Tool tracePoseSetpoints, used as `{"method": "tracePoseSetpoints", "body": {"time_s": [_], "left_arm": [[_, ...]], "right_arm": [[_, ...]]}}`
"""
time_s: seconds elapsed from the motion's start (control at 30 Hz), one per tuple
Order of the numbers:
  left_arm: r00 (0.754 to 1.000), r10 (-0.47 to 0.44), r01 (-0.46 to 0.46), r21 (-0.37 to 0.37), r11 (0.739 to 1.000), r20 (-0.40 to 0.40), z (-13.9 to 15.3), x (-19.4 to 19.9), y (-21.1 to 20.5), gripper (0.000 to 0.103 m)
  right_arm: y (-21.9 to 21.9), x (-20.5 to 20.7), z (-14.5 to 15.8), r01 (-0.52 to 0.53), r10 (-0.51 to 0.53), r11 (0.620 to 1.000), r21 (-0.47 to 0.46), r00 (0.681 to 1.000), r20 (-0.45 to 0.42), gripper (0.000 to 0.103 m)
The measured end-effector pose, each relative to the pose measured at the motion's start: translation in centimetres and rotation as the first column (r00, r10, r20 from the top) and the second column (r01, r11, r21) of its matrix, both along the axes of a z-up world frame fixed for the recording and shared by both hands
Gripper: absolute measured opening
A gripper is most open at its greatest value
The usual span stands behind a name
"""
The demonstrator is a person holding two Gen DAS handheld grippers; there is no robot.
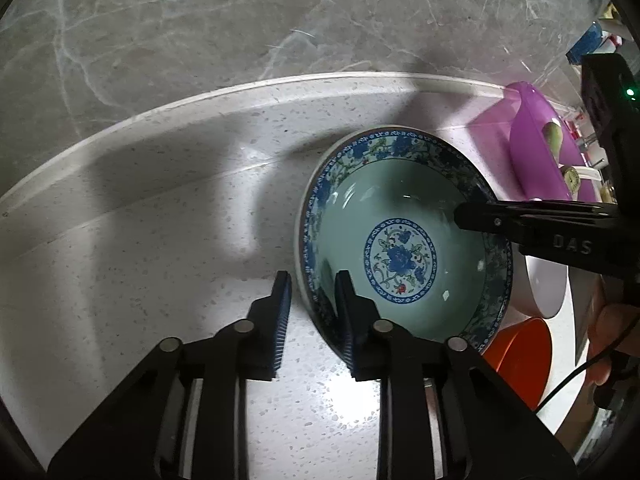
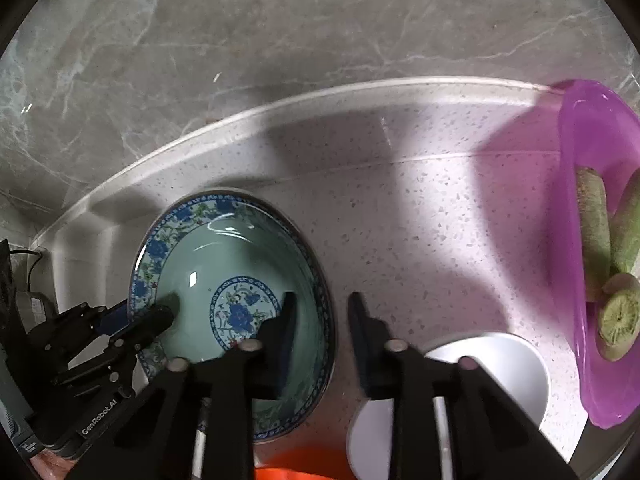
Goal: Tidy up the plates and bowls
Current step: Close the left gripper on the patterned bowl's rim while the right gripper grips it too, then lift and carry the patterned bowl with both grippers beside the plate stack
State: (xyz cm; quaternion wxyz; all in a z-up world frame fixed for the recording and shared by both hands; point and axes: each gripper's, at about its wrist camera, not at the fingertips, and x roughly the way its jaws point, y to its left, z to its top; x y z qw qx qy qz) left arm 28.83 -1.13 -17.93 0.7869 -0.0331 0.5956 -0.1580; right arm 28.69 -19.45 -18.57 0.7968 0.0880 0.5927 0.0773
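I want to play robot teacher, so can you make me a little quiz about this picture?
1. True or false: green vegetable stalks lie in the purple plastic basin.
2. The left claw and the right claw both straddle the rim of:
A. a glass cup
B. the blue-flowered green ceramic bowl
C. a metal pot
3. What colour is the plain round bowl just beside the right claw?

Key: 1 true; 2 B; 3 white.
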Motion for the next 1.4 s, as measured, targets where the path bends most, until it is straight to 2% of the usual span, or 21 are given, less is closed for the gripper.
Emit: {"method": "tracePoseSetpoints", "body": {"time_s": [0.03,0.33,0.6,0.8,1.03,1.27,1.4], "left_arm": [[1.0,-0.004,0.003,-0.003,1.0,-0.001,0.0,0.0,-0.1,0.014],[1.0,0.0,0.0,-0.001,1.0,0.008,0.3,-0.4,0.4,0.013],[0.999,-0.025,0.026,-0.007,1.0,0.042,3.6,-3.2,0.6,0.013],[0.995,-0.078,0.08,-0.027,0.996,0.065,6.6,-7.4,-0.5,0.013],[0.982,-0.175,0.179,-0.049,0.983,0.074,8.9,-14.4,-3.3,0.013],[0.954,-0.293,0.296,-0.033,0.955,0.062,9.0,-22.3,-7.4,0.013],[0.939,-0.343,0.344,-0.024,0.939,0.033,7.8,-24.9,-9.6,0.013]], "right_arm": [[0.2,0.0,-0.1,-0.005,0.005,1.0,0.001,1.0,-0.003,0.016],[1.3,-1.0,0.1,-0.012,0.012,1.0,-0.008,1.0,0.021,0.015],[0.4,-4.3,2.7,-0.001,-0.001,0.999,0.033,0.998,0.067,0.015],[-0.7,-9.6,5.5,0.015,-0.022,0.998,0.06,0.994,0.106,0.015],[-2.8,-18.4,7.1,0.073,-0.083,0.994,0.076,0.988,0.131,0.015],[-5.5,-27.9,5.3,0.184,-0.195,0.977,0.104,0.974,0.113,0.015],[-7.6,-31.5,3.4,0.253,-0.265,0.957,0.139,0.961,0.077,0.015]]}}
